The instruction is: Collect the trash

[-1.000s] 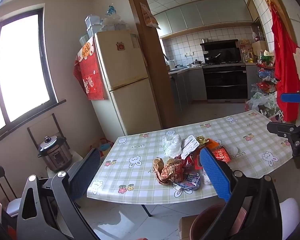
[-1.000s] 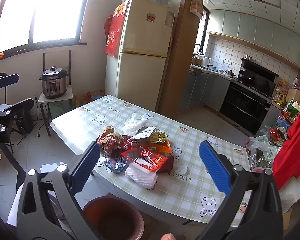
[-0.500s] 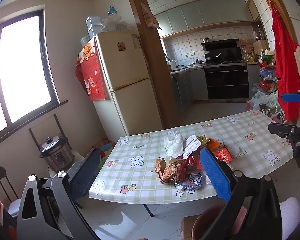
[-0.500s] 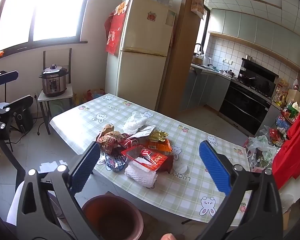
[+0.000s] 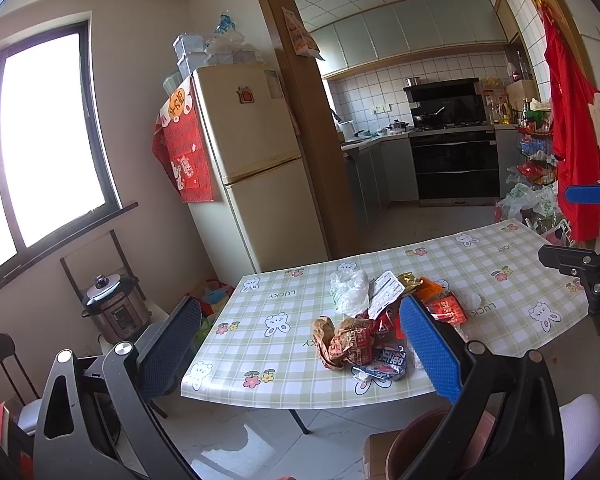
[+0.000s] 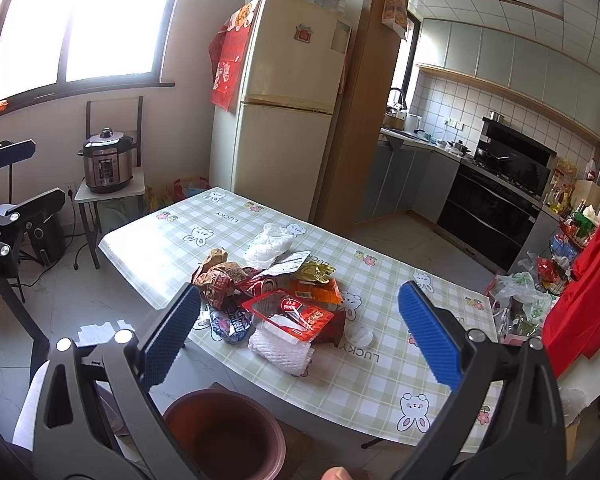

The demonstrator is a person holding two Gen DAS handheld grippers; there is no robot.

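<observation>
A pile of trash lies on the checked tablecloth table (image 6: 380,384): crumpled brown-red wrappers (image 6: 218,276), a red packet (image 6: 296,316), white foam netting (image 6: 280,348), a white plastic bag (image 6: 268,244), an orange wrapper (image 6: 314,290). The same pile shows in the left wrist view (image 5: 352,340). A brown bin (image 6: 224,432) stands on the floor below the table's near edge. My left gripper (image 5: 300,348) is open and empty, short of the table. My right gripper (image 6: 296,340) is open and empty, above the bin, facing the pile.
A cream fridge (image 6: 288,112) stands beyond the table. A pressure cooker (image 6: 106,160) sits on a small stand at the left. The kitchen oven (image 6: 496,208) and bags of goods (image 6: 532,292) are at the right. A red cloth (image 5: 576,128) hangs on the wall.
Both grippers have drifted slightly back from the table; the view shifts a little. Both stay open and empty. The trash has not moved.
</observation>
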